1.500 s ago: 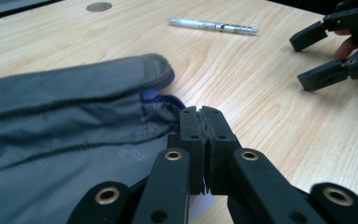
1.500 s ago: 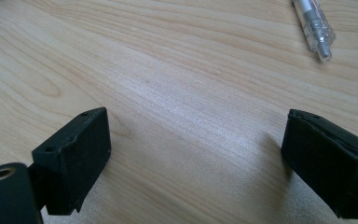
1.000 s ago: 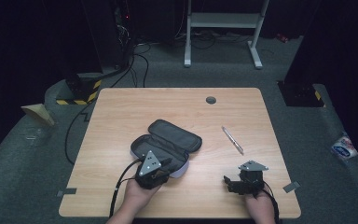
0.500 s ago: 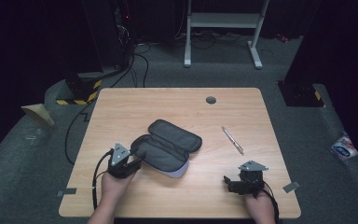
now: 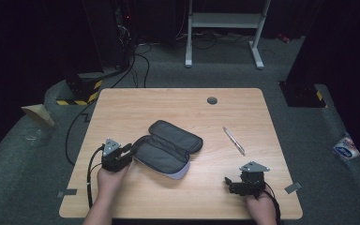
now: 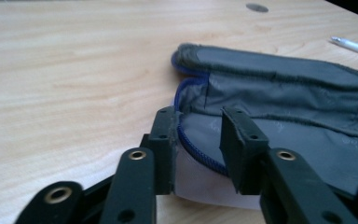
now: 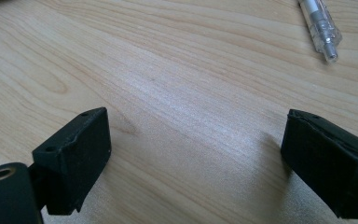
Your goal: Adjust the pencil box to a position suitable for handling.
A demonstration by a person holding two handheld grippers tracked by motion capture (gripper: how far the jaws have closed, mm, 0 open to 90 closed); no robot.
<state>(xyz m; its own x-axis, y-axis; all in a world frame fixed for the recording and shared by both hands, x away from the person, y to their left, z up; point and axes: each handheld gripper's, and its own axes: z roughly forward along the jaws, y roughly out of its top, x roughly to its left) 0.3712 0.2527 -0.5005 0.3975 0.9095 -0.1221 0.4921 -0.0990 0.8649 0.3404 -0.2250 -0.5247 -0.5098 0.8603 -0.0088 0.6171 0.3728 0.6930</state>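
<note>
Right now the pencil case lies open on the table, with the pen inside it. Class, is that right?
Not quite. The pencil case does lie open, but the pen is not inside it: it lies on the bare table to the case's right, apart from it, as the high view shows.

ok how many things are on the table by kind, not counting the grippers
pencil case: 1, grey, lying open
pen: 1, to the right of the case
total: 2 things on the table
</note>
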